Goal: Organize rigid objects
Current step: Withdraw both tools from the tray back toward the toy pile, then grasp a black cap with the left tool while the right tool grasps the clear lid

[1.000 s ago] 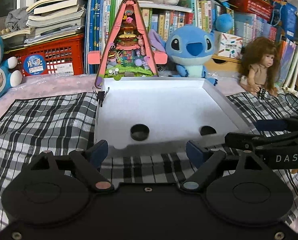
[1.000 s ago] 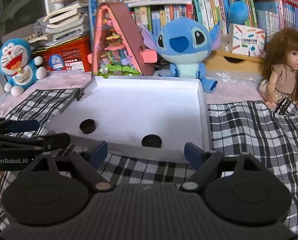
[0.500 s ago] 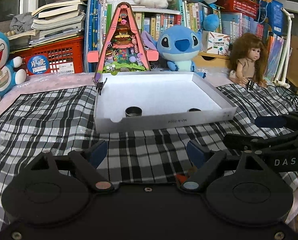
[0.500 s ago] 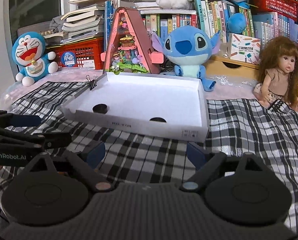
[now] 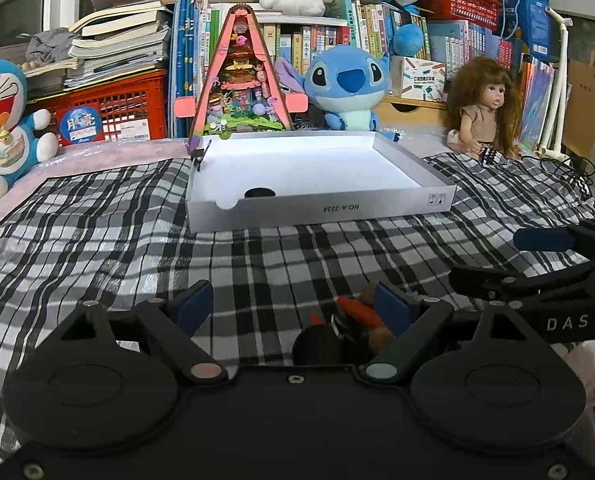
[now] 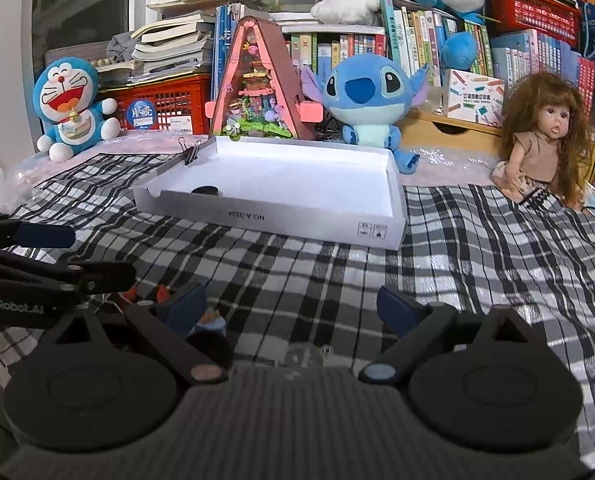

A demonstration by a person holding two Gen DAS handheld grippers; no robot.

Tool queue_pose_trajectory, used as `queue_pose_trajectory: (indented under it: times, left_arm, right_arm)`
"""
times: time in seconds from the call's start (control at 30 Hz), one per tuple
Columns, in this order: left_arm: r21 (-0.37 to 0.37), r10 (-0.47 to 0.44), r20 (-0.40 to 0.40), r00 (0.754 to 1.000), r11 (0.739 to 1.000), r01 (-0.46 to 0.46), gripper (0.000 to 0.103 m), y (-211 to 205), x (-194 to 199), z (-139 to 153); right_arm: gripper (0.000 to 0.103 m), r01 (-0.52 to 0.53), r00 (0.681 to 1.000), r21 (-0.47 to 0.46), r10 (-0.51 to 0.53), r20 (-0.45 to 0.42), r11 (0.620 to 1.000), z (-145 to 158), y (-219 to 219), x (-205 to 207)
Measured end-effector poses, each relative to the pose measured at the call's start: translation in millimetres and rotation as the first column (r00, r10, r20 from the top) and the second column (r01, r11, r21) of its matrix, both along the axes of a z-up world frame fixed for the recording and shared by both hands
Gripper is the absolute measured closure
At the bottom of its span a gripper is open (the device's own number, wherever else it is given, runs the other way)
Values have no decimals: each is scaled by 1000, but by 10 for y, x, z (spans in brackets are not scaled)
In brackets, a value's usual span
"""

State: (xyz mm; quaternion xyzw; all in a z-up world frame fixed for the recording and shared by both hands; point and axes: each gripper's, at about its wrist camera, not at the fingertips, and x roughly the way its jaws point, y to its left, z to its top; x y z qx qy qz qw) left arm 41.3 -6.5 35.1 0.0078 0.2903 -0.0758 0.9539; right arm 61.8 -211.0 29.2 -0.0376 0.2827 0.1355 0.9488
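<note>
The left hand-held gripper stood with its jaws apart, nothing clamped; a small heap of toys, orange and dark, lay on the checked cloth just beside its right finger. The right hand-held gripper was also apart, its jaws having just been opening, with nothing pressed between them; a small blue toy sat beside its left finger. Farther out, near the middle of the cloth, lay a white box holding a black round thing near its front wall. A black clip gripped the box's far left corner. Behind the box stood a blue plush and a doll.
</note>
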Motion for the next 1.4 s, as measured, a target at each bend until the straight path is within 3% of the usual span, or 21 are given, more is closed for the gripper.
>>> queue_pose_trajectory:
  times: [0.43, 0.73, 1.23, 1.4]
  left_arm:
    - [10, 13, -16, 1000, 1000, -13, 17, 71, -218, -178]
    - [-8, -1, -32, 999, 1000, 1, 45, 166, -290, -216]
    - [-114, -33, -35, 999, 993, 29, 72, 185, -139, -289]
    - [-117, -33, -26, 999, 993, 30, 73, 172, -133, -288]
  right_arm:
    - [6, 15, 1000, -60, -14, 19, 998, -141, -5, -199]
    - [13, 15, 999, -77, -13, 36, 997, -199, -19, -333]
    - [43, 32, 999, -64, -31, 16, 997, -253, -43, -285]
    - [50, 32, 999, -56, -32, 7, 998, -267, -43, -249]
